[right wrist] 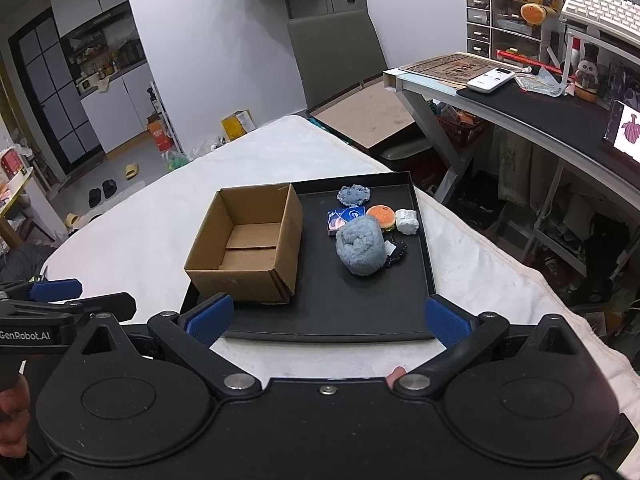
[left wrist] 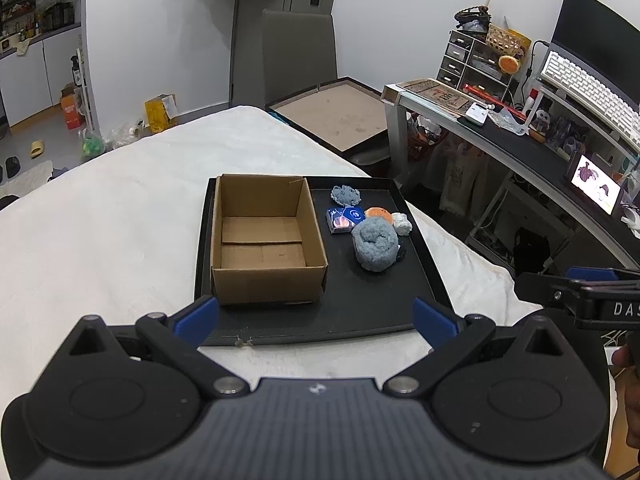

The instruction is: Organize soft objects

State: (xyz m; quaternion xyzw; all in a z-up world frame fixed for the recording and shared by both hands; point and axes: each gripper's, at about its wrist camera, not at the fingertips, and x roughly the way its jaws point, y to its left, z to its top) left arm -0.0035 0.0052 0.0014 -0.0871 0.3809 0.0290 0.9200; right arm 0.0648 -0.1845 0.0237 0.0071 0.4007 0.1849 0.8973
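Bed (left wrist: pixel 120 208) (right wrist: pixel 248 156): covered by a white fleecy blanket, lightly wrinkled.

Directly on it, one item: black rectangular tray (left wrist: pixel 360 312) (right wrist: pixel 360 316) with a low raised rim, lying flat toward the near right part of the blanket.

Tray contents, left half: open cardboard box (left wrist: pixel 264 240) (right wrist: pixel 248 248), upright.

Tray contents, right half, clustered: rolled grey-blue towel (left wrist: pixel 376 246) (right wrist: pixel 360 248); small grey-blue plush (left wrist: pixel 345 195) (right wrist: pixel 354 194); blue packet (left wrist: pixel 345 218) (right wrist: pixel 344 216); burger-shaped toy (left wrist: pixel 378 213) (right wrist: pixel 382 216); white crumpled lump (left wrist: pixel 402 224) (right wrist: pixel 407 221).
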